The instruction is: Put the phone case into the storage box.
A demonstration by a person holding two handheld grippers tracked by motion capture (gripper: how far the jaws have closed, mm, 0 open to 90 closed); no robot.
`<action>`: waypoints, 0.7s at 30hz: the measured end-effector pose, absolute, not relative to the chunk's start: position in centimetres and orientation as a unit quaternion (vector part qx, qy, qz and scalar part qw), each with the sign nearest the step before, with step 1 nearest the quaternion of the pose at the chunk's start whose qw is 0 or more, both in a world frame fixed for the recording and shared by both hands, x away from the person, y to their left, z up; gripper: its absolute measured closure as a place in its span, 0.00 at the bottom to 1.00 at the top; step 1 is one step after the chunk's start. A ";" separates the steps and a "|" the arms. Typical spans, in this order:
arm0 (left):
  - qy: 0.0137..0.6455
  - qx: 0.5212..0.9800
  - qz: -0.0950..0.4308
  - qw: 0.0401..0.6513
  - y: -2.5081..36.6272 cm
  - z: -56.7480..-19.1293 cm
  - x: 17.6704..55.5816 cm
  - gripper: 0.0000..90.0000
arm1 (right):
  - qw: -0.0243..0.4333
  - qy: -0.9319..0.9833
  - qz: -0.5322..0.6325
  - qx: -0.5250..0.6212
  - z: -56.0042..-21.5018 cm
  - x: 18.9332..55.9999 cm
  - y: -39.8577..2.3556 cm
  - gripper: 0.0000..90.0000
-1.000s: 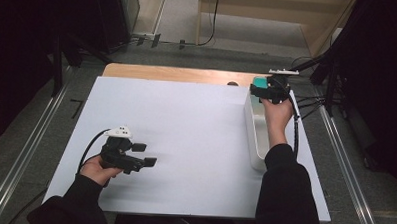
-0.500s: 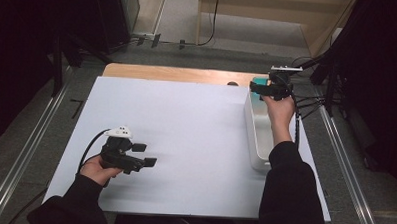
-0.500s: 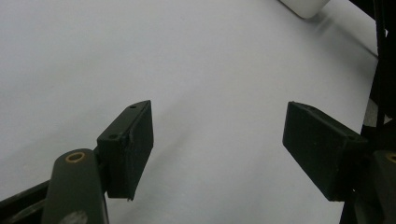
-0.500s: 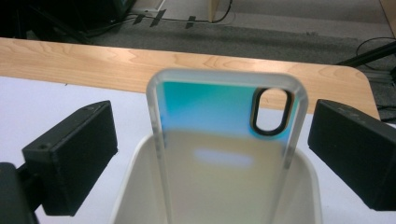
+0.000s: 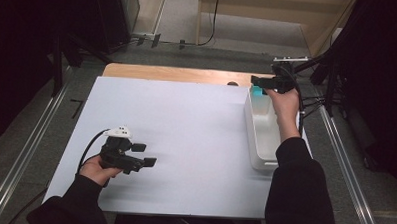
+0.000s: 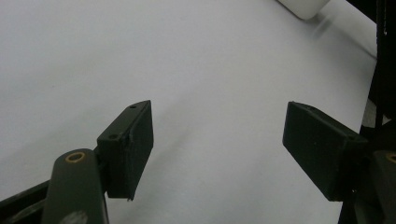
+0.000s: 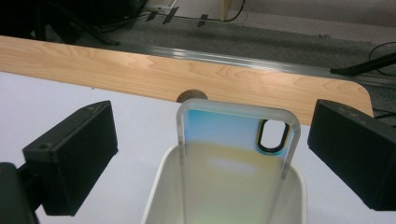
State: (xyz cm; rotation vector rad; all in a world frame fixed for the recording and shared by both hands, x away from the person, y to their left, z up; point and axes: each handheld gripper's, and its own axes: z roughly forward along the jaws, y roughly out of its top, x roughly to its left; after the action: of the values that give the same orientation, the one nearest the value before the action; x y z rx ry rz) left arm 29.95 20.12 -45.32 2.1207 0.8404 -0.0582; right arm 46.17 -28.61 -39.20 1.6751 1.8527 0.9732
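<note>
A translucent phone case (image 7: 233,158), tinted blue to yellow with a camera cut-out, stands upright in the far end of the white bin (image 7: 156,186). In the high view the case (image 5: 259,91) shows as a teal patch at the bin's (image 5: 258,144) far end. My right gripper (image 7: 215,140) hovers over it. Its jaws have just been opening and now stand wide on either side of the case without touching it. Low over the white table near its front left, my left gripper (image 5: 145,154) is open, with bare table between the jaws (image 6: 219,144).
A white sheet (image 5: 185,136) covers the table, with a strip of bare wood (image 5: 178,74) along the far edge and a small dark knot (image 7: 190,95) in it. Metal rails (image 5: 349,167) run along both sides. A corner of the bin (image 6: 303,5) is in the left gripper view.
My right gripper has risen a little over the far end of the bin. The left hand has stayed where it was.
</note>
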 end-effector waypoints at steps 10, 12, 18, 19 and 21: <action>0.336 0.844 -0.025 0.417 20.1 -45.3 29.9 0.27 | 0.201 0.696 0.364 0.585 -37.5 45.4 -28.3 0.01; 0.336 0.844 -0.025 0.418 20.1 -45.3 29.9 0.27 | 0.199 0.701 0.365 0.579 -37.2 45.1 -28.1 0.01; 0.335 0.845 -0.024 0.416 20.3 -45.2 30.0 0.27 | 0.186 0.716 0.365 0.566 -36.8 44.5 -27.9 0.01; 0.335 0.845 -0.025 0.416 20.4 -45.1 30.0 0.27 | 0.183 0.719 0.366 0.562 -36.8 44.4 -27.8 0.01; 0.336 0.844 -0.027 0.416 20.4 -45.2 30.0 0.27 | 0.181 0.723 0.367 0.557 -36.7 44.1 -27.7 0.06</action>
State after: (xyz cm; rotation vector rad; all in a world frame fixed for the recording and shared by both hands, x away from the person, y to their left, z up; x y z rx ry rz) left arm 30.04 20.40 -45.17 2.1201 0.8448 -0.0683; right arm 44.05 -27.73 -36.70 1.5729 2.0417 1.0376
